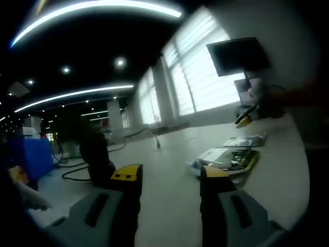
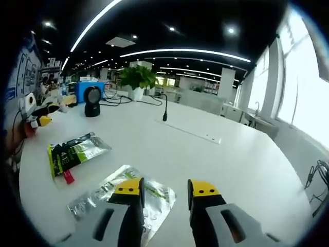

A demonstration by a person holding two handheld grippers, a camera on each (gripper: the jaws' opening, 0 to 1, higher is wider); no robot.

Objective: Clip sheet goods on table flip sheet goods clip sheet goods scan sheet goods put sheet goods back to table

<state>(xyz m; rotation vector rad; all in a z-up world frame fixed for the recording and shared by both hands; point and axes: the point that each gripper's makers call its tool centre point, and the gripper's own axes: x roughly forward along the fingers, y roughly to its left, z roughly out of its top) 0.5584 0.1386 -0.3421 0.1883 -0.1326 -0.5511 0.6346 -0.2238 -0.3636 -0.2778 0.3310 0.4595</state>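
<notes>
In the right gripper view, the right gripper (image 2: 165, 189) is hovering over the white surface (image 2: 226, 159) with its yellow-tipped jaws standing apart and gripping nothing. Just beyond the left jaw, a flat silvery-clear plastic packet with a green stripe (image 2: 149, 193) is lying on the surface. Further left, a flat green-and-silver packet with a red tab (image 2: 74, 152) is resting apart from it. A black round-headed scanner on a stand (image 2: 92, 100) is standing at the far edge, beside a green potted plant (image 2: 136, 80).

In the left gripper view, the left gripper (image 1: 170, 177) is also sitting parted and empty. Beyond its right jaw, 2 or 3 flat packets (image 1: 231, 154) are lying on the surface; their print is too blurred to read.
</notes>
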